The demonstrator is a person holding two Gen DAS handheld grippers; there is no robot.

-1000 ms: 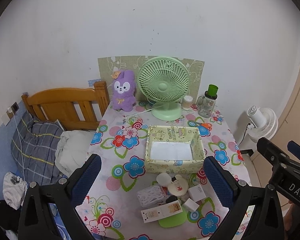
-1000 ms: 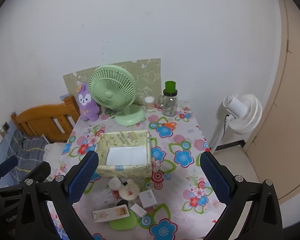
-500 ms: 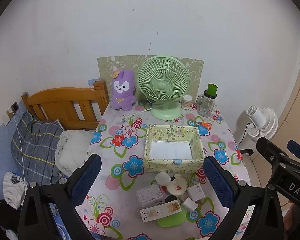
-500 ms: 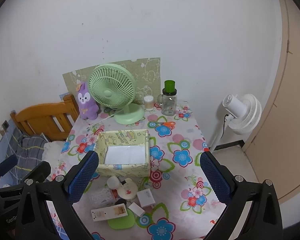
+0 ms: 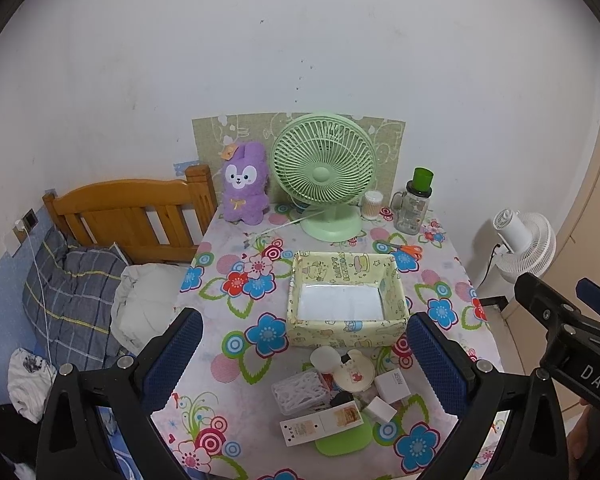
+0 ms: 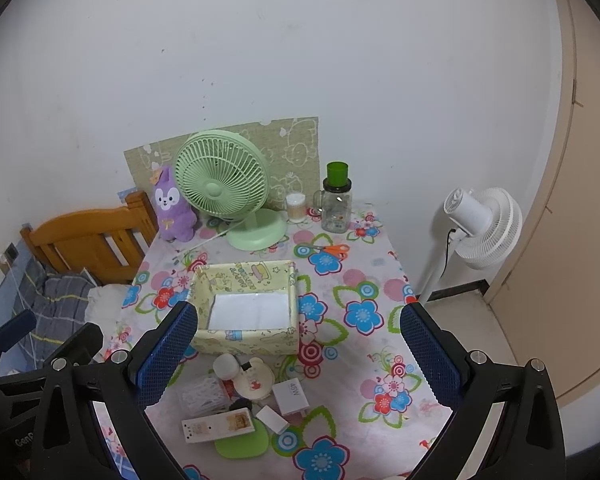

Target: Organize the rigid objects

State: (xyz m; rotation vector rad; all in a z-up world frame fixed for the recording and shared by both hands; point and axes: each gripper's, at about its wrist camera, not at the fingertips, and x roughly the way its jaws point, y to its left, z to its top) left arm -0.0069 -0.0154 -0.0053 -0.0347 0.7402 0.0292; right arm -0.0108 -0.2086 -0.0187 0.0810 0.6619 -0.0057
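Yellow box (image 5: 346, 305): cartoon-printed paper storage box, open top, white floor bare; mid-table, long axis running left to right across the table, mouth facing up.
Cluster of small items: just in front of the box's near wall, packed together, several touching.
White round jar (image 5: 323, 359): nearest the box, touching the cream round case.
Cream round case (image 5: 356, 372): bear-eared lid with red print, lying flat.
Clear plastic box (image 5: 300, 392): white sticks inside, at the cluster's left.
Long white carton (image 5: 321, 423): flat, long axis roughly left to right, right end tipped slightly away from the viewer, its right part lapping onto the green pad.
Green pad (image 5: 344, 440): flat at the near table edge, mostly under the carton.
White charger (image 6: 291, 397): marked 45W, at the cluster's right.
Small white block (image 5: 380, 409): between charger and green pad.
Black item (image 5: 342, 398): small, in the middle of the cluster, kind unclear.
Left gripper (image 5: 304, 360): above the near table edge, blue-padded tongs wide apart, holding nothing.
Right gripper (image 6: 296, 354): beside it on the right, tongs likewise wide apart, bare.
Table (image 5: 236, 280): flowered cloth over it.
Green desk fan (image 5: 324, 176): upright at the back, facing forward.
Purple plush rabbit (image 5: 246, 184): left of the fan, upright.
Cotton swab jar (image 5: 371, 205): right of the fan's base.
Glass bottle (image 5: 414, 206): green cap, far right rear.
Orange scissors (image 5: 404, 249): flat, between bottle and box.
White floor fan (image 6: 482, 232): on the floor, right of the table.
Wooden bed frame (image 5: 128, 212): left of the table.
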